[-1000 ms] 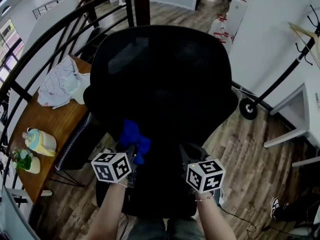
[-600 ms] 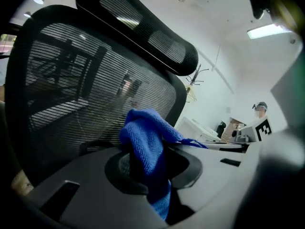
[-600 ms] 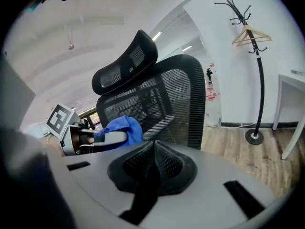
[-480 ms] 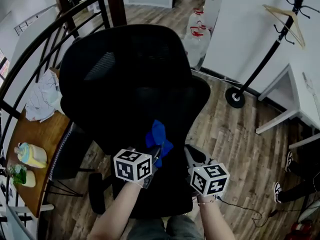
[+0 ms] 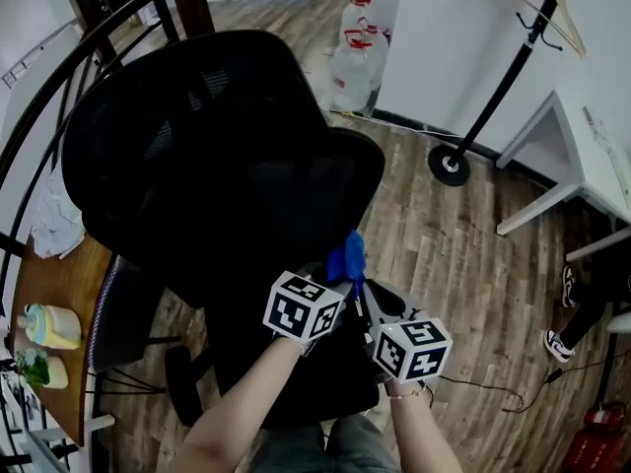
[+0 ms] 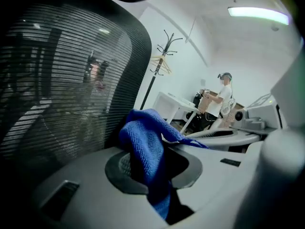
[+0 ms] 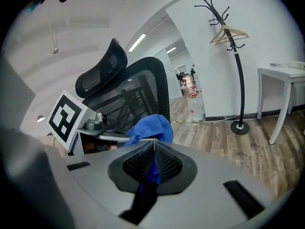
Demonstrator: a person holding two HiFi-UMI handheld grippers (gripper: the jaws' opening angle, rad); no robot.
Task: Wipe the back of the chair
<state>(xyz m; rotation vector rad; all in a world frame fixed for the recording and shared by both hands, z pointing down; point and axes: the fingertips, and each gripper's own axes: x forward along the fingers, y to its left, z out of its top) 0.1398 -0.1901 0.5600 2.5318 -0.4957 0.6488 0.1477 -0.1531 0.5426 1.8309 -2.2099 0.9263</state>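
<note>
Rightward drift: cloth (image 5: pixel 347 252) is sliding toward the right claw (image 7: pixel 153 163) since a second ago.
It and the left claw (image 6: pixel 155 163) are both clamping the cloth near the chair back (image 5: pixel 207 146) right edge; uneven release mid-handover is risking a drop.

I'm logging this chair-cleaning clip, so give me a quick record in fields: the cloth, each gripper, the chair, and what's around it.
chair: black mesh office chair
cloth: blue cloth, at the right edge of the chair's back; contact cannot be told
left gripper: jaws closed on the cloth
right gripper: jaws closed on the same cloth
surroundings: coat stand, water bottles, wooden table on the left
</note>
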